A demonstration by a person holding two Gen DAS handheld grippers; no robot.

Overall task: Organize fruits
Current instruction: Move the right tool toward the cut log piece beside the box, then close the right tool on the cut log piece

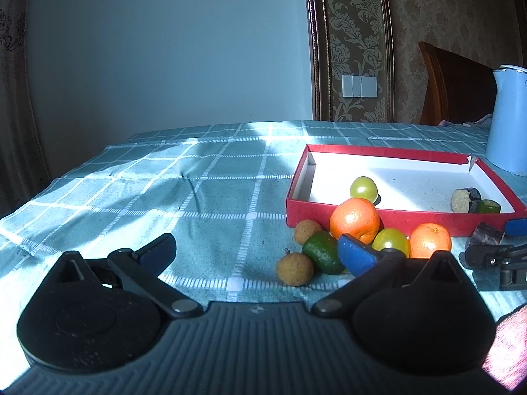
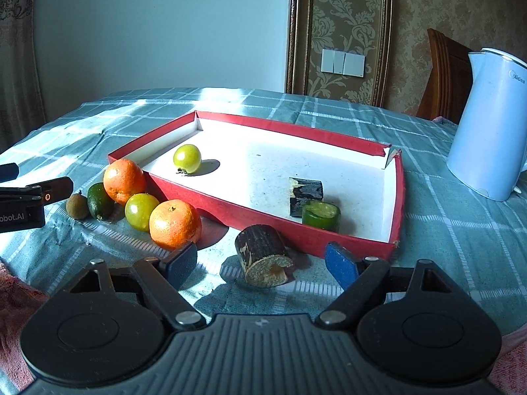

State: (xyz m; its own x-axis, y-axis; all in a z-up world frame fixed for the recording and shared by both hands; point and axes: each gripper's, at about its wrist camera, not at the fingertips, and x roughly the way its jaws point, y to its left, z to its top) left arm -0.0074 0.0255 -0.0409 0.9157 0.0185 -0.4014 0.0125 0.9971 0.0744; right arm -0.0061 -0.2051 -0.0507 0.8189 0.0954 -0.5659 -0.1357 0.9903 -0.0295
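Left wrist view: my left gripper [image 1: 255,251] is spread wide with nothing between its fingers, low over the worktop [image 1: 197,197] with its teal checked cloth. Right of it a fruit cluster sits just outside the red tray [image 1: 388,222], near its front-left corner: big orange [image 1: 355,220] touching the tray wall, second orange [image 1: 429,241], green-yellow round fruit [image 1: 392,240] between them, dark green fruit [image 1: 321,251], two small brown fruits [image 1: 306,230] and [image 1: 294,269]. Inside the tray: another green-yellow fruit [image 1: 363,188] near the front wall, a dark cut piece [image 1: 465,199] and a green cut piece [image 1: 489,206] at the right. My right gripper shows at the right edge, a dark cylinder piece [image 1: 487,234] by its fingers. Blue kettle [image 1: 507,125] behind the tray.

Right wrist view: my right gripper [image 2: 262,265] is spread, pads not pressing anything; the dark cylinder piece [image 2: 263,255] lies on its side on the cloth between the fingers, apart from both pads, just outside the tray's [image 2: 230,212] near wall. Fruit cluster to the left, touching the tray's left corner. Left gripper at the far left edge, near the small brown fruit [image 2: 76,204]. Kettle [image 2: 487,125] at right, beside the tray.
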